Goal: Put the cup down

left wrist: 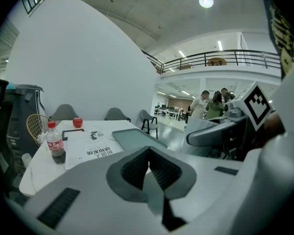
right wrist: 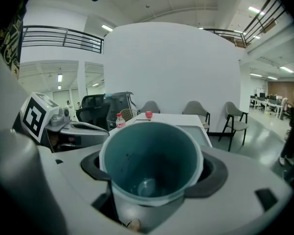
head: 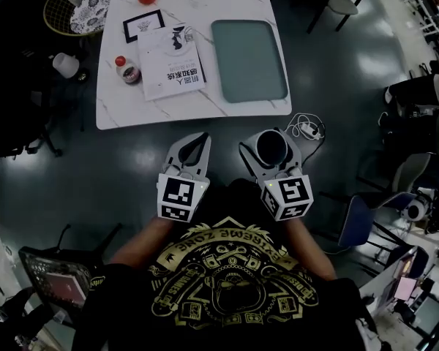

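Teal cup [right wrist: 152, 163], mouth up, in right tongs [right wrist: 153, 176].

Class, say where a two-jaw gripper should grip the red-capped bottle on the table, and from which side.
Probably the bottle at mid-body, level from the near side of the table: it stands upright and round, with only a flat booklet beside it.

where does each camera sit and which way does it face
Head view: on the head, steeply down on left gripper, right gripper, shirt, forearms, table ahead.
Left gripper view: along its shut jaws toward the table; right gripper at right.
Right gripper view: along jaws gripping the cup; left gripper at left.
Shared: table, bottle.
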`<state>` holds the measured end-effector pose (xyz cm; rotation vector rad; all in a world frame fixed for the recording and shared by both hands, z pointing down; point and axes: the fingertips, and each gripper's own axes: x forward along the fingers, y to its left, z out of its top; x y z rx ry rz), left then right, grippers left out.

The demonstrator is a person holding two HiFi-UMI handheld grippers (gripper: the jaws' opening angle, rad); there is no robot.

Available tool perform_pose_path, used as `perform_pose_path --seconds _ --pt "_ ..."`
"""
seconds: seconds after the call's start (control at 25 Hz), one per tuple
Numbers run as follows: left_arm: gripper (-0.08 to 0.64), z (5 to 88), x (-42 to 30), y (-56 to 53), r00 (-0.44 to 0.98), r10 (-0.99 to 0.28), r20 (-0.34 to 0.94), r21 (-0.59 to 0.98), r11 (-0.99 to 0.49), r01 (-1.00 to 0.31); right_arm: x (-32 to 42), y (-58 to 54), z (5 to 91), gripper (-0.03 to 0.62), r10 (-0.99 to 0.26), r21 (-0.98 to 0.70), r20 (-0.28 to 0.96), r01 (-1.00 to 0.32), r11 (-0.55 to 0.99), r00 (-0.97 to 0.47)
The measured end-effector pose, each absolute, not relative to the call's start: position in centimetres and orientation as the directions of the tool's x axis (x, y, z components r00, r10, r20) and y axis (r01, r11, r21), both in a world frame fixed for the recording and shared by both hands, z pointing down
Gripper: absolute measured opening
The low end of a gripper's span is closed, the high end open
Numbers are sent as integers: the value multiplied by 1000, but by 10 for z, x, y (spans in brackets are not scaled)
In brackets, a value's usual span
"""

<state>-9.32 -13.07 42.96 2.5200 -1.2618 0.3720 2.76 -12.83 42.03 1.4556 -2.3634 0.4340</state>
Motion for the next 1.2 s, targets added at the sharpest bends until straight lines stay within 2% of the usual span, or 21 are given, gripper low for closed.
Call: perform_pose_path --seconds 0.44,1.2 --pt "12 430 -93 -161 591 -717 368 168 -574 -801 32 -165 423 382 -817 -87 406 -907 412 -410" --pt "12 437 -46 -276 564 -710 423 152 -558 -816 59 -294 439 382 -795 -88 370 -870 484 -480"
